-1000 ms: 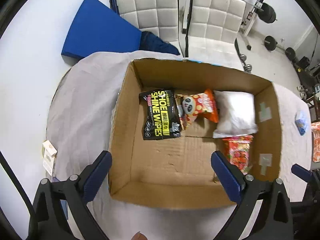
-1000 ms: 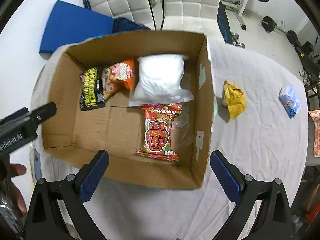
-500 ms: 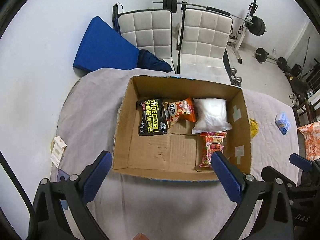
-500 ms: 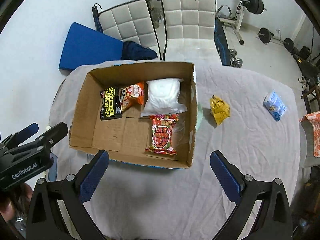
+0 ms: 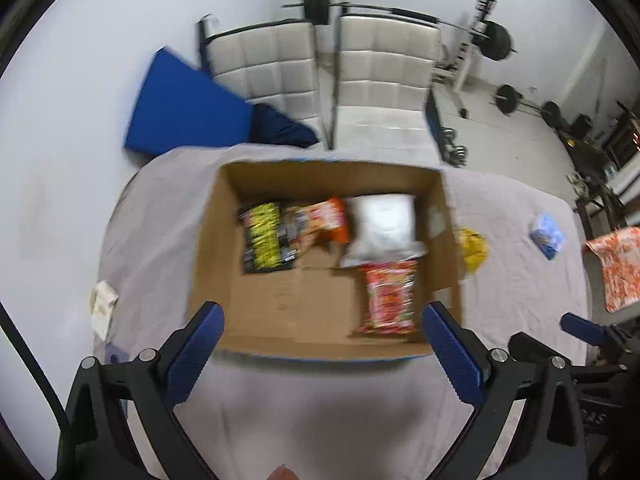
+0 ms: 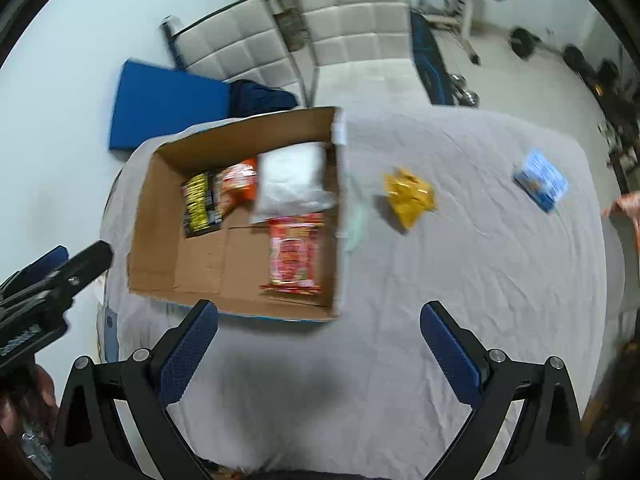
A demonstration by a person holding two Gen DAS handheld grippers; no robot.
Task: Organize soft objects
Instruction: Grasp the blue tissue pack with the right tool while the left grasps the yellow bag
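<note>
Left tongs: spread wide, empty, above the near rim of the cardboard box.
Right tongs: spread wide, empty, over the grey-covered tabletop.
Red packet: flat in the box's near right corner, long axis running near to far.
White pouch: just beyond it.
Black-and-yellow packet, orange packet: far left.
Right view only: yellow packet unobstructed, crumpled; blue packet farther right.

Two pale quilted chairs beyond a grey-clothed table, blue mat, barbell weights.
</note>
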